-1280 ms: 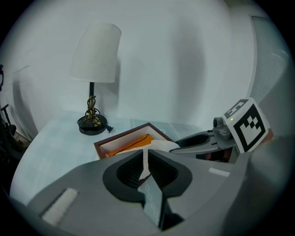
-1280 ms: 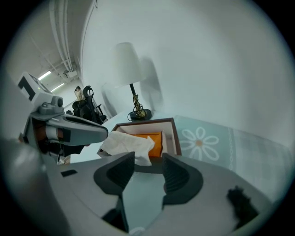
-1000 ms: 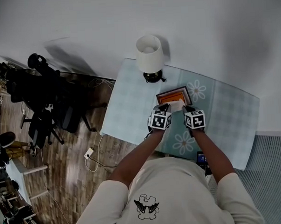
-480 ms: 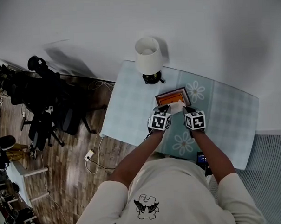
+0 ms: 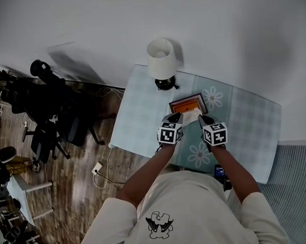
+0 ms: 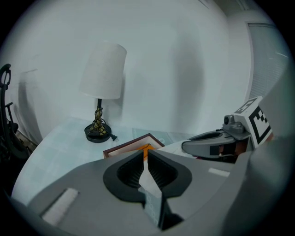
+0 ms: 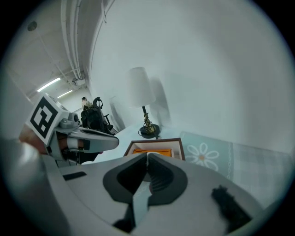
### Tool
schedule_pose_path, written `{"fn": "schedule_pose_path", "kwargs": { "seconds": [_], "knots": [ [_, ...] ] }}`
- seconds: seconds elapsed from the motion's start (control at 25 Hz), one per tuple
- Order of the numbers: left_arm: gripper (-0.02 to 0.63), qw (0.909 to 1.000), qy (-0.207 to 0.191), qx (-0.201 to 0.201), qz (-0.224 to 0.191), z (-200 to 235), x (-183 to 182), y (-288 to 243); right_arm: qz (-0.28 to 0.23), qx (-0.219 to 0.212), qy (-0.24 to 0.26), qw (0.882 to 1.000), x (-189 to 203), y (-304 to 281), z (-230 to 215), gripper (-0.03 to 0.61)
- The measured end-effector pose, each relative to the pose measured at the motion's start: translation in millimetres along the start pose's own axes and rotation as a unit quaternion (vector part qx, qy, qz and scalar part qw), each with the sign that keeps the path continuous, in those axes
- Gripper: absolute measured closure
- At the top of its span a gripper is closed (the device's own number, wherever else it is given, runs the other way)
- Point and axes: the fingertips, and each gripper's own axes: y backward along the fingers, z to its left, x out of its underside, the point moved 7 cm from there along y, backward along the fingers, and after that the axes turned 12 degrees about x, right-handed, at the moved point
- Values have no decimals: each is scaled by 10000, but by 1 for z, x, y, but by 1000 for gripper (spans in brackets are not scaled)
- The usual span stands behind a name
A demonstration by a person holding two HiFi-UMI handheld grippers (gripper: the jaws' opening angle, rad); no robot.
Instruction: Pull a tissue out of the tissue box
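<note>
Table [image 5: 137, 114] against white wall [image 5: 215, 30], with lamp [image 5: 161, 55] and tissue box [image 5: 186, 104]

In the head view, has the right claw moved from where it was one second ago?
Yes. The right claw has drawn back from the tissue box, toward the bottom of the picture, and the gap between them has grown.

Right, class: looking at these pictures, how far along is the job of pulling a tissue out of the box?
Done: the left gripper and right gripper are each shut on a white tissue. In hand: the tissue is held between them, at the near edge of the box. Left: drawing it fully clear; whether its far edge has left the opening cannot be told from here.
</note>
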Motion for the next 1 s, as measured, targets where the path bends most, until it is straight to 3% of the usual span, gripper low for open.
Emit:
{"fn": "schedule_pose_path", "kwargs": {
  "seconds": [0.32,1.0],
  "knots": [
    [578,9994,-38,88,-330,-9,-9,29,-516,-50,292,9982,-13,39,17,563],
    [586,9913,-8,544,-1200,-69,-28,101,-1602,-253,-483,9856,-50,138,43,563]
  ]
}}
